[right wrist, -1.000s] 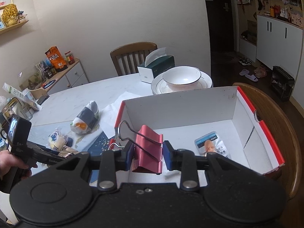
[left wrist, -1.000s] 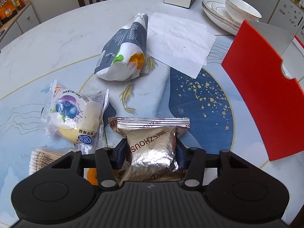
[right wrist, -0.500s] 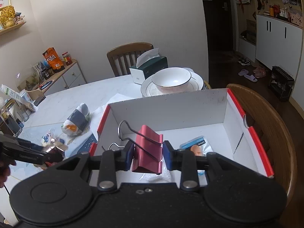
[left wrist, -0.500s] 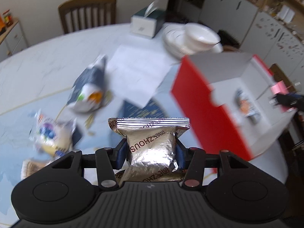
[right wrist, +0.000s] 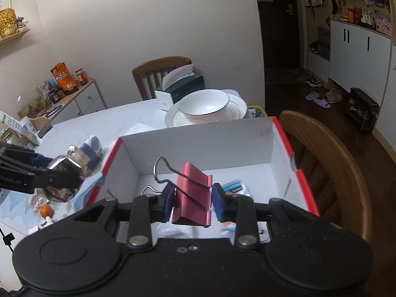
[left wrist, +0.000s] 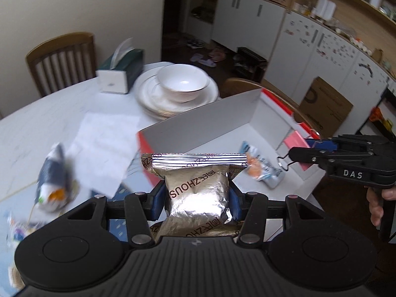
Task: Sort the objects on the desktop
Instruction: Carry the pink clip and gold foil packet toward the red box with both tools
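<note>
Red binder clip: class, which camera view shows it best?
The right wrist view: the red binder clip sits large and sharp in the right gripper. The left wrist view shows it small, far right, partly hidden.

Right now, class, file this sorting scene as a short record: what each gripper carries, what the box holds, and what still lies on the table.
left gripper: jaws shut on silver foil packet, near the box's red corner
right gripper: jaws shut on red binder clip, above the box
box: red outside, white inside, open top; holds one blue-and-orange snack packet
table: grey-and-white snack bag, white paper sheet, tissue box, bowl on stacked plates
</note>
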Demonstrator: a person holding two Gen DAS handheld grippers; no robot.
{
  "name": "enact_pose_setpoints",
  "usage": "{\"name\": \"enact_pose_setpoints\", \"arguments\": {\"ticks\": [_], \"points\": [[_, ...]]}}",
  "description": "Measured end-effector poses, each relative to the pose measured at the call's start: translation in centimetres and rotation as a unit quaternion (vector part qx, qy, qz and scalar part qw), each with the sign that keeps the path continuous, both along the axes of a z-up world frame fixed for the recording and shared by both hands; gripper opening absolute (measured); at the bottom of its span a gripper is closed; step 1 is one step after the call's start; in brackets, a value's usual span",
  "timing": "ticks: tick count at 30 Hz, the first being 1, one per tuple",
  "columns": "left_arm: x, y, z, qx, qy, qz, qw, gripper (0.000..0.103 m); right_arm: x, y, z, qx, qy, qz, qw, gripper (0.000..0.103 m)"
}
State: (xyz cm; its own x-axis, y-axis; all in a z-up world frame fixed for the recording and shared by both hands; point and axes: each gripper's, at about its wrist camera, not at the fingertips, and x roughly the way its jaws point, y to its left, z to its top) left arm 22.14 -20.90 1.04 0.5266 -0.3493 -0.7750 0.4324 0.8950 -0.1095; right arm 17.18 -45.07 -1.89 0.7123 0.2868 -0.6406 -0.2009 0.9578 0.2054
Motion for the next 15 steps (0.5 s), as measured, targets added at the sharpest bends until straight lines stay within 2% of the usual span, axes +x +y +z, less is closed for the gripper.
{"name": "enact_pose_setpoints", "arguments": {"ticks": [9, 15], "points": [[2.8, -5.0, -1.8, 0.030, 0.001, -0.046, 0.9985, 0.050, 1.0, -2.0, -0.6, -0.013, 0.003, -0.014, 1.000, 0.032], [4.9, -6.8, -3.6, 0.057, -0.001, -0.054, 0.9969, 0.050, 2.2, -2.1, -1.5, -0.024, 0.011, -0.005, 1.000, 0.032]]}}
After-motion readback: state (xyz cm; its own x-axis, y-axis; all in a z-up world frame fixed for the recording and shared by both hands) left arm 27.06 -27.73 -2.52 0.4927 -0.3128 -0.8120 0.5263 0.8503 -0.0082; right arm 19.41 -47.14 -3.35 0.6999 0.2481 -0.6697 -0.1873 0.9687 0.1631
